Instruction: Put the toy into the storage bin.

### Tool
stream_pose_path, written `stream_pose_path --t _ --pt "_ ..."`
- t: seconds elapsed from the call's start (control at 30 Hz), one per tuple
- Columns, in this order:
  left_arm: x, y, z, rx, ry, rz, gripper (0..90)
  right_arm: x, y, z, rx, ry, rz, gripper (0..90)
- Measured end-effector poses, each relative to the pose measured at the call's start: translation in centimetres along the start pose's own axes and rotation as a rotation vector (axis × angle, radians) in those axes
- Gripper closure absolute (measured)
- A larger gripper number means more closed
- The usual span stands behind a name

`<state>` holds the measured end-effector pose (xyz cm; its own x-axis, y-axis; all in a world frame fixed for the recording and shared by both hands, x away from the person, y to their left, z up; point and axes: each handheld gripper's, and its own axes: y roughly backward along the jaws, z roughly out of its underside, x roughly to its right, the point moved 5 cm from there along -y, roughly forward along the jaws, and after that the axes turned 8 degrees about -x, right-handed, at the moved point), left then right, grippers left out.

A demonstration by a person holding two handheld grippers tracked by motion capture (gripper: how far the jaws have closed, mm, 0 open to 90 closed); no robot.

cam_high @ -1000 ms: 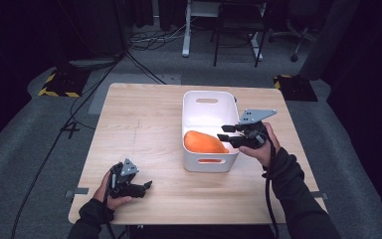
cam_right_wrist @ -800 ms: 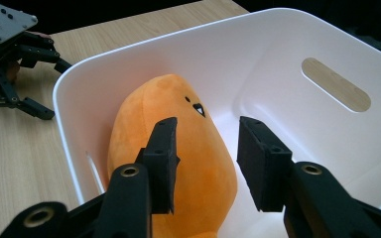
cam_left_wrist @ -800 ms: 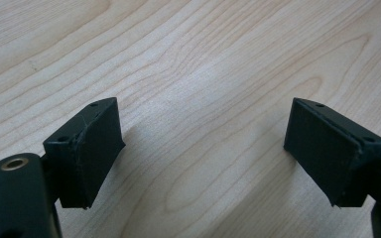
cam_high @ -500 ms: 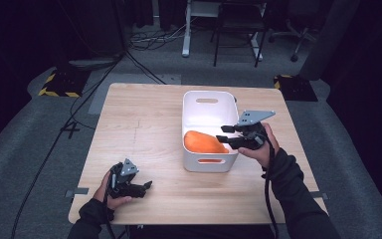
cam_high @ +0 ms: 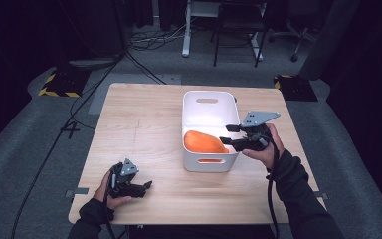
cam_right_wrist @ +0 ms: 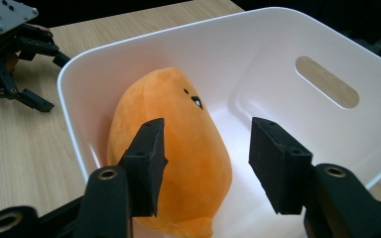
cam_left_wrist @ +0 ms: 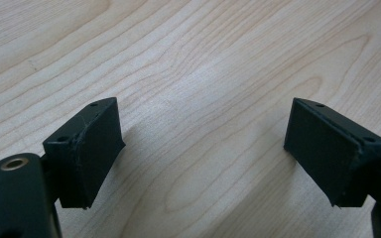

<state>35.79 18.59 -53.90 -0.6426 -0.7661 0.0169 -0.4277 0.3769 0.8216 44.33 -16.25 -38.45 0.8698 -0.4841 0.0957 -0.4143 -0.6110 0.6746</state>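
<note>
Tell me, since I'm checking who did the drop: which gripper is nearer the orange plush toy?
Right. The right gripper hangs over the white bin, jaws parted just above the orange plush toy; the left gripper sits at the table's near edge.

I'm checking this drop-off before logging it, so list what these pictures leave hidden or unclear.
- Orange plush toy: its lower end is covered by the right hand-held gripper in the right gripper view; in the high view the white bin wall hides its near side.
- Bin floor under the toy: hidden by the toy.
- Toy's face: too small to read in the high view.
</note>
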Motion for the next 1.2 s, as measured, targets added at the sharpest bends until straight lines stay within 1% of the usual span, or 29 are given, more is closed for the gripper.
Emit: stream_pose_path --t 0.07,0.1,0.13,0.17,0.2,0.3,0.4,0.43,0.47,0.53,0.6,0.63,0.73,0.77,0.8,0.87,0.93,1.07,1.17,1.2 --pt "0.0 0.0 0.0 0.000 0.003 0.002 15.3 0.1 0.1 0.0 0.004 0.000 0.007 47.1" --pt "0.0 0.0 0.0 0.000 0.000 -0.002 15.3 0.1 0.2 0.1 0.003 -0.001 0.010 45.5" --pt "0.0 0.0 0.0 0.001 0.002 0.001 15.3 0.3 0.4 0.2 0.001 -0.005 0.023 42.6" --pt "0.0 0.0 0.0 0.001 0.002 -0.002 15.3 0.3 0.4 0.2 0.001 -0.005 0.023 42.6" --pt "0.0 0.0 0.0 0.000 0.001 0.000 15.3 0.3 0.5 0.2 0.002 -0.010 0.026 40.4" --pt "0.0 0.0 0.0 0.000 0.000 -0.001 15.3 0.5 0.8 0.3 0.006 -0.014 0.054 35.4" --pt "0.0 0.0 0.0 0.001 0.003 -0.001 15.3 0.5 0.9 0.3 0.011 -0.011 0.054 33.0" --pt "0.0 0.0 0.0 0.000 0.000 -0.001 15.3 0.5 1.0 0.4 0.010 -0.013 0.060 30.6" --pt "0.0 0.0 0.0 0.000 0.000 -0.001 15.3 0.5 1.0 0.4 0.010 -0.013 0.060 30.6" --pt "0.0 0.0 0.0 0.001 0.003 0.000 15.3 0.5 1.0 0.3 0.016 -0.009 0.075 27.5" --pt "0.0 0.0 0.0 0.000 0.000 0.000 15.3 0.5 1.0 0.3 0.016 -0.009 0.078 26.7" --pt "0.0 0.0 0.0 0.001 0.003 0.001 15.3 0.5 1.0 0.3 0.015 -0.007 0.084 24.0" --pt "0.0 0.0 0.0 0.001 0.000 -0.003 15.3 0.6 1.0 0.3 0.020 -0.007 0.086 22.6" --pt "0.0 0.0 0.0 0.000 0.000 -0.001 15.3 0.7 1.1 0.3 0.025 -0.008 0.097 20.2" --pt "0.0 0.0 0.0 0.000 0.000 0.003 15.3 0.7 1.2 0.3 0.032 -0.017 0.099 20.0" --pt "0.0 0.0 0.0 0.000 0.000 -0.001 15.3 0.8 1.2 0.3 0.036 -0.018 0.100 19.8" --pt "0.0 0.0 0.0 0.000 0.000 -0.002 15.3 1.0 1.5 0.5 0.034 -0.021 0.125 19.5" --pt "0.0 0.0 0.0 0.001 0.000 0.000 15.3 1.3 1.9 0.6 0.042 -0.035 0.140 19.5" --pt "0.0 0.0 0.0 0.000 0.003 0.000 15.3 1.4 2.2 0.7 0.047 -0.034 0.147 19.6" --pt "0.0 0.0 0.0 0.001 0.003 -0.001 15.3 1.5 2.4 0.8 0.044 -0.036 0.159 19.8"
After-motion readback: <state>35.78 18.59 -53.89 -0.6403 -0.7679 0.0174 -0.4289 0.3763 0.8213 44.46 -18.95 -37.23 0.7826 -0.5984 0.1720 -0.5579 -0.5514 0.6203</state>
